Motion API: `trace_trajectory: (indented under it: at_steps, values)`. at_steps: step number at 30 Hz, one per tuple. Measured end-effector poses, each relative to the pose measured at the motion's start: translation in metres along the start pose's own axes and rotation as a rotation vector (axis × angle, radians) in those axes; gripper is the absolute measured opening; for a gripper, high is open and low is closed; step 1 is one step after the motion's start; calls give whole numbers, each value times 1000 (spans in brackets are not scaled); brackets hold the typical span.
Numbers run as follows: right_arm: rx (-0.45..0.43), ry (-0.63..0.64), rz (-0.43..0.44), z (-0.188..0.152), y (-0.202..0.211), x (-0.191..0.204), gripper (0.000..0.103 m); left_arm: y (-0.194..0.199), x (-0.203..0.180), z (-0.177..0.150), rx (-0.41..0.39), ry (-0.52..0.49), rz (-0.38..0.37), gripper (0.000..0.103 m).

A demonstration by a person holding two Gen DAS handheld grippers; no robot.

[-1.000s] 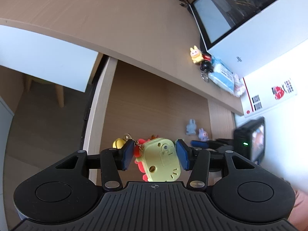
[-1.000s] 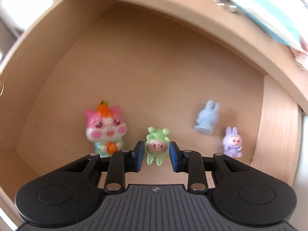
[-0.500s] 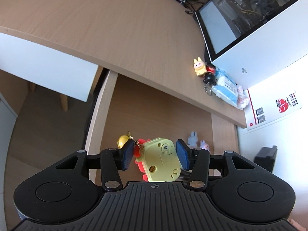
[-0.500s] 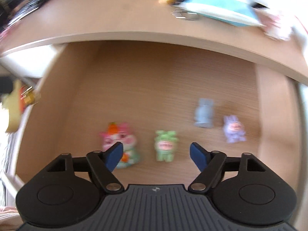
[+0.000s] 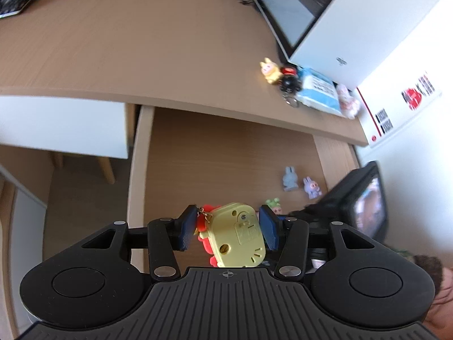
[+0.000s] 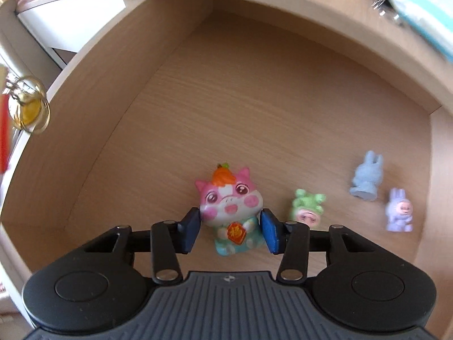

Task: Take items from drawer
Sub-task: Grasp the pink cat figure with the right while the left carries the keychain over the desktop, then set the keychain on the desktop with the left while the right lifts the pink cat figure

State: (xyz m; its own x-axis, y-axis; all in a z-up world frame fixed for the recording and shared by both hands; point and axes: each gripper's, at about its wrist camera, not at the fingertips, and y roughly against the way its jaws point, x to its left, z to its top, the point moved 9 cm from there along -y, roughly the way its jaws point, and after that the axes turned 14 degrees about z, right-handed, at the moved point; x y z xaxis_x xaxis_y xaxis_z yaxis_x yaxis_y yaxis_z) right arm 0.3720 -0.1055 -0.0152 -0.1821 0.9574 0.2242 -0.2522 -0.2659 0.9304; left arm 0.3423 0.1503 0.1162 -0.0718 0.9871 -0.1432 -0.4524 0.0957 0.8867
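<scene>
Light wood everywhere: a pale worktop [image 5: 147, 45] ran across the top of the left wrist view, with the pulled-out drawer [image 6: 254, 107] open just below its front edge. Up on the worktop sat a little yellow bunny charm [image 5: 269, 70] next to a black keychain [image 5: 289, 82] and a blue tissue pack [image 5: 318, 88], all close to a white box [image 5: 368, 28].

Left tool [image 5: 228, 228] was clamped on a yellow toy [image 5: 236, 235] with red bits sticking out behind it, held up over the drawer's left front part. A gold ring [image 6: 28, 107] dangled at the left edge of the right wrist view, kinda blurry.

Right tool [image 6: 230, 229] was down inside the drawer, its blue pads on either side of the pink pig figure [image 6: 229, 206], which stood on the drawer floor. Couldn't really tell if the pads were actually squeezing it or just hugging close. Just to the pig's right stood a green figure [image 6: 307, 206], then further right a blue-grey rabbit [image 6: 366, 177] and a lilac bunny [image 6: 399, 211] near the drawer's right wall.
</scene>
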Motion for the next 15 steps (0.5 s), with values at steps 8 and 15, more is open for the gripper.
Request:
trace_trajectory:
  at_steps: [8,15]
  values:
    - [-119,-184,-57,-24,62,-45,45,-10,-42,7,10,-134,-47,53]
    - [-269,-291,-92,-42,119,-69,45,-29,-66,39,42,-118,-143,53]
